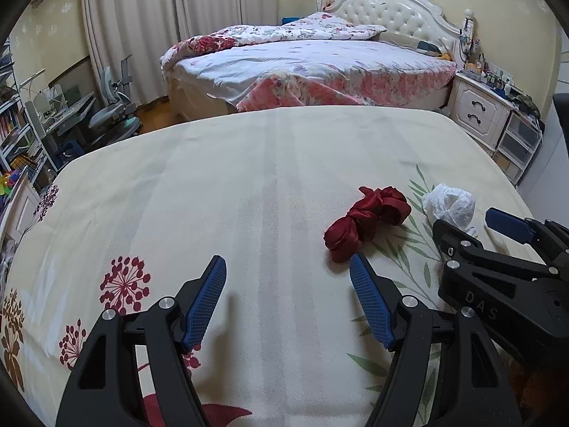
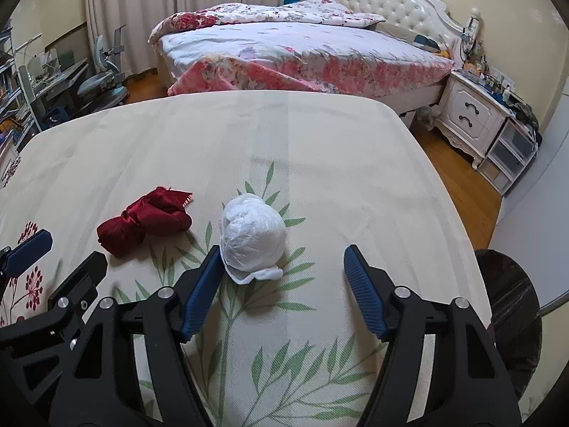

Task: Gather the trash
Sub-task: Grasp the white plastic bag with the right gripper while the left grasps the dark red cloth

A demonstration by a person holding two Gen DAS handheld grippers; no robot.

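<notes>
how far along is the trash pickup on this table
Nothing looks collected yet. The red ribbon and the white plastic wad both lie on the tablecloth. The right hand-held gripper is open beside the wad, not gripping. The left hand-held gripper is open and empty. Both pieces remain.

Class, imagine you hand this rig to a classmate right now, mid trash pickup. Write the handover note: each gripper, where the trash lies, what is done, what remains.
Left gripper: open, empty, hovering over the tablecloth, with the red ribbon bundle just ahead of its right finger.
Right gripper: open, nothing held; the white plastic wad lies by its left finger, off centre in the gap.
Both pieces lie side by side on the cloth, ribbon to the left of the wad.
Done: nothing picked up yet.
Left: grasp both pieces and bin them. A dark round container, possibly the bin, sits past the table's right edge.
</notes>
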